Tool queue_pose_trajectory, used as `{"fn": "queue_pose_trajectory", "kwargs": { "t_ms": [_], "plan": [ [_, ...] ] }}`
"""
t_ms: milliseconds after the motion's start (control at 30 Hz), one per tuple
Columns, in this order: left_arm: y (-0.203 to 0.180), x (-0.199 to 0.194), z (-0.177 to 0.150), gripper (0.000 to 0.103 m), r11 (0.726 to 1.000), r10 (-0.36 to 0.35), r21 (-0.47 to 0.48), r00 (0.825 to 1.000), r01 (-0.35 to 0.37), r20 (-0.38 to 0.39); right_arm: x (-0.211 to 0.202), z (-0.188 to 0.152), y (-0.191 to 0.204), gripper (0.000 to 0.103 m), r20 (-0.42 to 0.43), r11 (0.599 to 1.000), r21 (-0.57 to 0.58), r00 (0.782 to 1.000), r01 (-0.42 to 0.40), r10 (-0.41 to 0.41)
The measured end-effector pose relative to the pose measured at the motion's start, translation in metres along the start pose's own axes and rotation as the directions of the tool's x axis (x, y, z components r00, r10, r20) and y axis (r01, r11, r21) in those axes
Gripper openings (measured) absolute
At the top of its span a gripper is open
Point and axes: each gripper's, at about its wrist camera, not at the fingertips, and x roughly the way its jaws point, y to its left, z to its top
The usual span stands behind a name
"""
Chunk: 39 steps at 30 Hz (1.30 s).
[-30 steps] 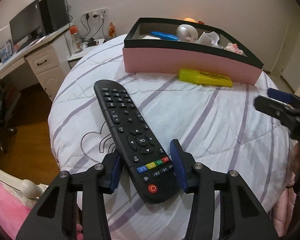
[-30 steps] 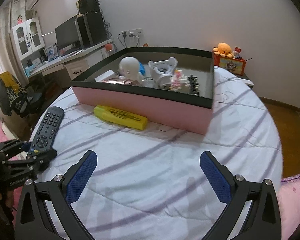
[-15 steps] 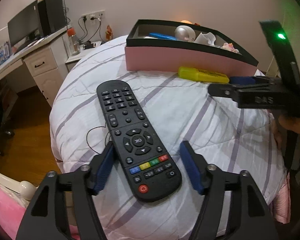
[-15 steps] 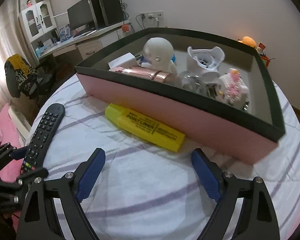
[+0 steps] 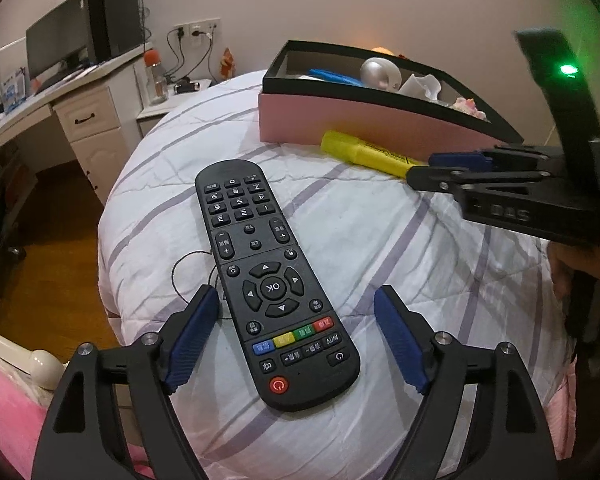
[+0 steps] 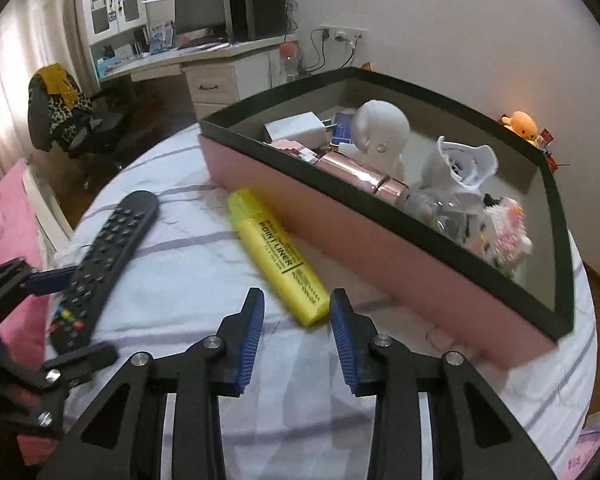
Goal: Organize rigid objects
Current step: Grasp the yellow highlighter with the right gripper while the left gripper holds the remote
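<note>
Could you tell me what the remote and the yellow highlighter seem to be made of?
Remote: probably matte black plastic, going by its dull face and raised, possibly rubber, buttons. Highlighter: likely smooth yellow plastic with a slight sheen and black print on its side.

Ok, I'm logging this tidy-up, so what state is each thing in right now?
Remote: flat on the bedspread, not gripped.
Left hand-held gripper: open, jaws have just been opening, astride the remote.
Yellow highlighter: capped, lying against the box.
Right hand-held gripper: jaws have just been closing around the highlighter's end, no clear contact.
Pink box: lidless, holding items.
</note>
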Motion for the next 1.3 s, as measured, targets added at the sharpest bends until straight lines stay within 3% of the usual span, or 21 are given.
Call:
{"fn": "queue_pose_trajectory", "kwargs": {
  "t_ms": [67, 233, 467, 600, 767, 900, 1067, 1233, 1300],
  "plan": [
    [-0.001, 0.001, 0.0, 0.084, 1.0, 0.004, 0.004, 1.0, -0.004, -0.003, 0.01, 0.004, 0.001, 0.036, -0.012, 0.998, -0.041, 0.999, 0.038, -0.038],
    [-0.004, 0.002, 0.001, 0.088, 1.0, 0.017, 0.012, 1.0, -0.017, -0.007, 0.018, 0.01, 0.008, 0.039, -0.01, 0.993, -0.116, 1.0, 0.018, -0.019],
    [-0.003, 0.004, 0.004, 0.092, 0.998, 0.057, 0.001, 0.998, -0.057, -0.008, 0.024, 0.016, 0.004, 0.038, -0.015, 0.99, -0.112, 0.997, -0.081, 0.08],
    [0.002, 0.006, 0.006, 0.057, 0.997, 0.084, -0.001, 0.996, -0.084, 0.027, 0.02, 0.01, 0.007, 0.03, -0.024, 0.987, -0.071, 0.989, -0.145, 0.144],
    [-0.001, 0.002, 0.005, 0.047, 0.999, 0.036, 0.034, 0.999, -0.037, 0.027, -0.004, -0.018, 0.004, 0.024, -0.015, 0.995, -0.005, 0.995, -0.099, 0.099],
    [-0.02, -0.001, 0.002, 0.047, 0.995, -0.016, 0.101, 1.0, 0.014, 0.022, -0.025, -0.05, -0.014, 0.024, -0.01, 0.994, 0.087, 0.997, -0.069, 0.07],
    [-0.054, -0.003, -0.001, 0.048, 0.978, -0.077, 0.192, 0.997, 0.075, 0.007, -0.058, -0.086, -0.035, 0.024, -0.007, 0.981, 0.189, 0.999, 0.054, -0.054],
    [-0.056, -0.001, 0.003, 0.05, 0.988, -0.056, 0.143, 0.998, 0.056, -0.007, -0.071, -0.098, -0.038, 0.025, 0.01, 0.976, 0.208, 0.997, 0.069, -0.073],
    [-0.057, 0.0, 0.004, 0.062, 0.992, -0.028, 0.122, 1.0, 0.028, -0.004, -0.066, -0.096, -0.044, 0.025, 0.018, 0.974, 0.218, 0.997, 0.064, -0.069]
  ]
}}
